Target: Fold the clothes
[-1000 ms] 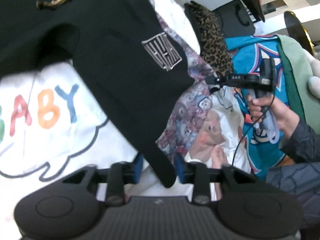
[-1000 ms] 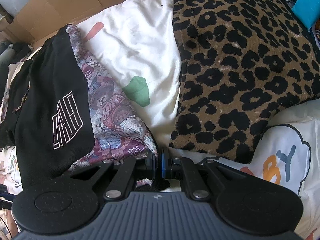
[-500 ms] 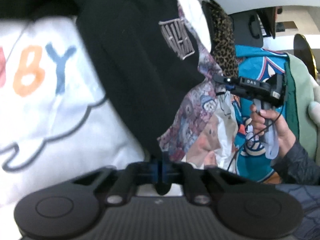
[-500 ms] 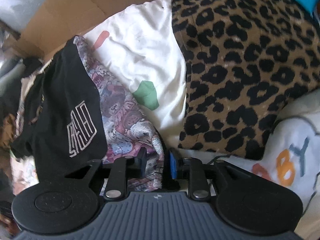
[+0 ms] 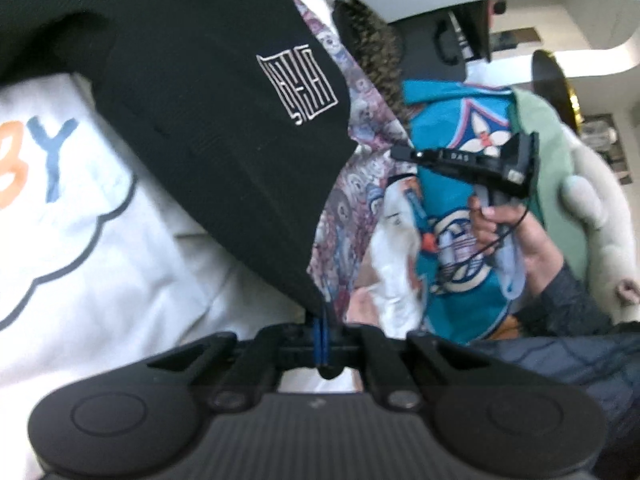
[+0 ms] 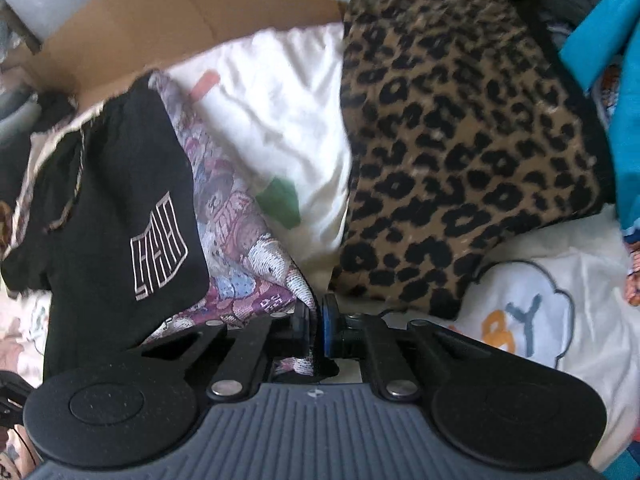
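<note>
Heaped clothing covers the whole surface: a white BABY-print cloth [image 5: 80, 240], a teal jersey [image 5: 452, 216] and a leopard-print piece [image 5: 372, 56] are seen from the left wrist. Across them a black garment [image 5: 224, 152] with a white embroidered logo [image 5: 298, 84] is stretched, and its pointed corner is pinched tight between the blue pads of the left gripper [image 5: 322, 350]. Opposite, the right gripper [image 5: 404, 154] is seen held in a person's hand [image 5: 504, 232] above the jersey.

From the right wrist, the black garment [image 6: 120, 216] is seen draped over a patterned purple fabric [image 6: 236, 240], beside the leopard-print piece [image 6: 460, 152] and a cardboard box [image 6: 192, 12]. The right gripper [image 6: 316, 330] is nearly closed, with the patterned fabric's edge caught between its pads; whether black cloth is caught too cannot be told.

The black garment is judged light, soft and limp, so it should sag unless held taut. Corners and hems are judged the best places to grip.
</note>
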`<state>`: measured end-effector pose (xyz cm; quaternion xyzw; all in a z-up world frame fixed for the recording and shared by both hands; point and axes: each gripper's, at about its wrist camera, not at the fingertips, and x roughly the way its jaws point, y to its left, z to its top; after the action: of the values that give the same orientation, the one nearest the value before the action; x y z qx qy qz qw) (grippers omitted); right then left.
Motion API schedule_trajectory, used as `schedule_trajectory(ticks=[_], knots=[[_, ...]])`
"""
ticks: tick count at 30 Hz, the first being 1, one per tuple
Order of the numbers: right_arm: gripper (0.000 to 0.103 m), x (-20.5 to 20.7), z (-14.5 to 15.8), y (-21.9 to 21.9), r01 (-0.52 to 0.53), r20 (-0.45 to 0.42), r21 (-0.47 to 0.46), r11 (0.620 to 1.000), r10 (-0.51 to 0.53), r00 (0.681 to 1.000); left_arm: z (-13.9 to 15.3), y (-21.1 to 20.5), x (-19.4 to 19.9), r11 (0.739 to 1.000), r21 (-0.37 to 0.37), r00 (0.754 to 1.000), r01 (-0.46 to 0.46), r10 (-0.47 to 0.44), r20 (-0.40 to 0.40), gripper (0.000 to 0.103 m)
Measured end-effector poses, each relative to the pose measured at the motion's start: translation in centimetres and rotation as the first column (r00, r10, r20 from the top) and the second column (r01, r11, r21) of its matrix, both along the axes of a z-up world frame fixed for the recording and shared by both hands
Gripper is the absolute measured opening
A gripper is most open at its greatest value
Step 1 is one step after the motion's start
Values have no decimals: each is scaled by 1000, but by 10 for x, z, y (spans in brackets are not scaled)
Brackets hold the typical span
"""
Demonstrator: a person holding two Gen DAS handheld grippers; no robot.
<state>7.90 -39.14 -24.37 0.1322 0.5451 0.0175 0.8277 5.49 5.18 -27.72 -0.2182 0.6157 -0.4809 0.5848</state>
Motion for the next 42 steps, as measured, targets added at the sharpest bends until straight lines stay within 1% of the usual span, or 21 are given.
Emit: schedule_trajectory(ticks=[2, 4, 6, 7, 9, 12, 13, 15, 17, 18, 20, 23, 26, 27, 30, 32, 33, 35, 37, 40, 42], knots=[[4, -1, 7, -4, 13, 17, -4, 1000, -13, 1000, -1, -4, 0, 1000, 2, 1000, 8, -8, 9, 1], [4, -1, 6, -5, 18, 14, -9, 1000, -18, 1000, -7, -6, -2, 999, 42, 1000, 16, -17, 15, 1], [4, 0, -6, -4, 13, -14, -17, 1000, -13, 1000, -16, -9, -4, 995, 102, 1000, 21, -23, 15, 1], [4, 1, -7, -2, 12, -16, -17, 1000, -12, 1000, -21, -11, -5, 991, 133, 1000, 22, -24, 12, 1], [5, 2, -10, 0, 11, -19, -18, 1000, -11, 1000, -27, -10, -7, 984, 175, 999, 32, -36, 19, 1], [6, 3, -13, 4, 10, -24, -19, 1000, -10, 1000, -28, -11, -8, 974, 221, 998, 52, -59, 25, 2], [7, 4, -14, 6, 9, -26, -19, 1000, -10, 1000, -28, -12, -8, 971, 231, 997, 61, -69, 24, 4], [9, 4, -17, 8, 8, -29, -20, 1000, -9, 1000, -24, -7, -7, 966, 252, 997, 58, -70, 41, 12], [13, 5, -19, 11, 7, -33, -20, 1000, -8, 999, -18, 2, -4, 964, 263, 996, 43, -62, 67, 21], [18, 6, -20, 12, 6, -35, -21, 1000, -7, 999, -15, 8, -3, 963, 267, 996, 24, -46, 76, 22], [21, 8, -17, 21, -3, -23, -11, 1000, 3, 1000, -9, 20, 1, 962, 274, 995, -13, -13, 95, 23], [21, 12, -8, 37, -24, 5, 13, 1000, 24, 1000, 3, 32, 7, 951, 302, 991, -61, 22, 132, 26], [21, 16, 1, 54, -46, 35, 35, 998, 45, 998, 14, 51, 14, 930, 349, 979, -119, 52, 196, 30], [21, 17, 4, 60, -54, 44, 43, 998, 52, 998, 16, 58, 18, 923, 355, 972, -151, 73, 222, 31], [21, 22, 12, 78, -84, 69, 62, 995, 80, 994, 20, 83, 32, 891, 370, 951, -263, 175, 253, 31], [21, 26, 16, 91, -114, 81, 78, 990, 108, 991, 20, 99, 39, 869, 378, 934, -321, 225, 276, 31], [21, 27, 18, 98, -133, 86, 87, 987, 126, 988, 21, 107, 43, 856, 381, 925, -350, 250, 287, 32], [21, 30, 20, 113, -175, 94, 96, 980, 166, 982, 21, 118, 48, 820, 390, 897, -420, 307, 319, 31], [21, 34, 20, 125, -212, 97, 109, 971, 202, 975, 19, 128, 54, 789, 401, 877, -465, 349, 330, 30], [21, 38, 14, 139, -244, 84, 161, 956, 233, 969, 21, 142, 63, 746, 413, 845, -523, 388, 368, 30], [21, 39, 11, 147, -263, 78, 175, 949, 253, 964, 22, 146, 67, 726, 423, 833, -542, 401, 381, 31]])
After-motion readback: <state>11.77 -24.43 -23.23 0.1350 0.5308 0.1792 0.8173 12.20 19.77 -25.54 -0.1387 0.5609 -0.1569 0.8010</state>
